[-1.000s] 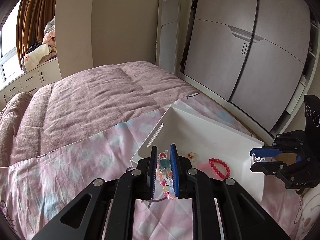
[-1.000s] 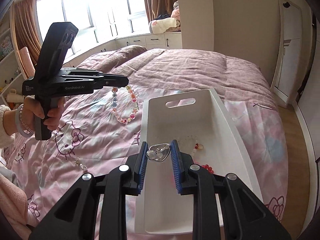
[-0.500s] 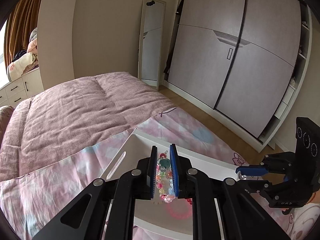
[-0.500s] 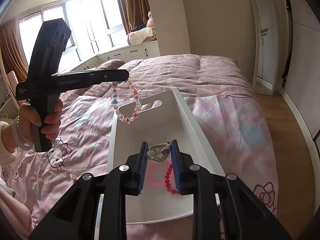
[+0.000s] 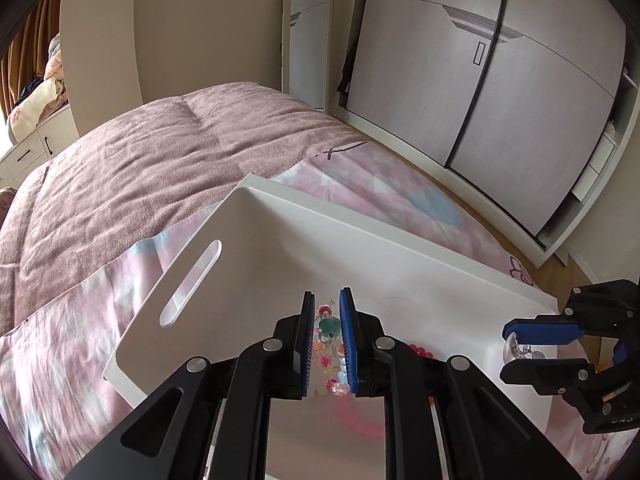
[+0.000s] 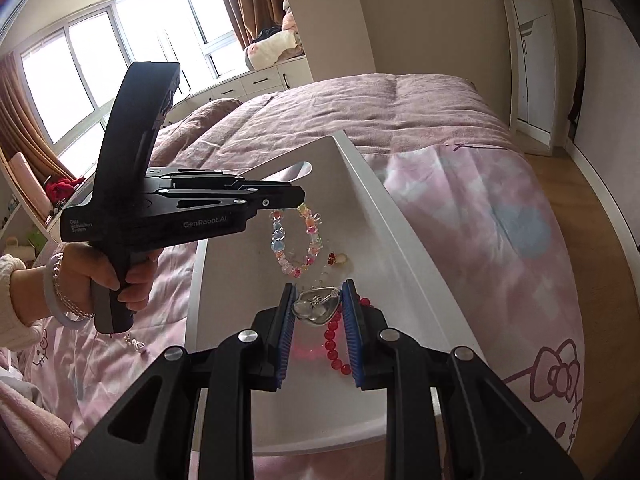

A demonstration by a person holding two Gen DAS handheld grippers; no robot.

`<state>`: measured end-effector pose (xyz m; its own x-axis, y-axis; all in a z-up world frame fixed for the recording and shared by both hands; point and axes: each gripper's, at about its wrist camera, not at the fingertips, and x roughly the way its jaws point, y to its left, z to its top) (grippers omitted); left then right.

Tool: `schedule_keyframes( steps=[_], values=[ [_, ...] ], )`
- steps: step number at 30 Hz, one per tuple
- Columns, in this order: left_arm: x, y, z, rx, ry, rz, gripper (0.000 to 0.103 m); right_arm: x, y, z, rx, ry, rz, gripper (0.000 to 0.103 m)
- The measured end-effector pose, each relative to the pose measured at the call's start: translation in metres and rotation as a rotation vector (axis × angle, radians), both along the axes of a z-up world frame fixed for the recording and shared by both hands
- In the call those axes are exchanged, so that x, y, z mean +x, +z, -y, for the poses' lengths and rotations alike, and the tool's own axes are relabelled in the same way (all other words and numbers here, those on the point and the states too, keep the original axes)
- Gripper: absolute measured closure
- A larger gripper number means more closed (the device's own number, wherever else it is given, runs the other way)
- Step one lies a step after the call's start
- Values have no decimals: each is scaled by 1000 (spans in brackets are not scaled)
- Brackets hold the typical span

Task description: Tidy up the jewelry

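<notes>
A white tray (image 5: 280,248) with a slot handle lies on the bed; it also shows in the right wrist view (image 6: 372,184). My left gripper (image 5: 326,332) is shut on a pastel bead bracelet (image 6: 296,240), which hangs over the tray. My right gripper (image 6: 318,312) is shut on a silver heart-shaped pendant (image 6: 316,306), also above the tray; it shows in the left wrist view (image 5: 528,352) at the right. A red bead bracelet (image 6: 334,340) and a small amber piece (image 6: 338,258) lie in the tray.
The tray rests on a pink Hello Kitty sheet (image 6: 500,240) beside a mauve blanket (image 5: 140,168). A small silver piece (image 6: 136,344) lies on the sheet left of the tray. Wardrobe doors (image 5: 500,88) and wood floor (image 6: 592,184) are beyond the bed.
Both grippers moved over the tray, keeping their holds. The pastel bracelet went from beside the tray's left edge to hanging above its floor. The pendant moved further over the red bracelet.
</notes>
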<state>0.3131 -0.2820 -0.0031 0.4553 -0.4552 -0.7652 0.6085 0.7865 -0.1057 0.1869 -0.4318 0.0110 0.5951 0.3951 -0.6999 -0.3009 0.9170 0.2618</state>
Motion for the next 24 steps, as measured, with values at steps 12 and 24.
schedule_keyframes(
  steps=[12,24],
  values=[
    [-15,-1,-21,6,-13,-14,71,9,-9,-44,-95,61,-39,79],
    [-32,46,-73,-74,59,79,40,12,-2,-75,-128,67,-52,60]
  ],
)
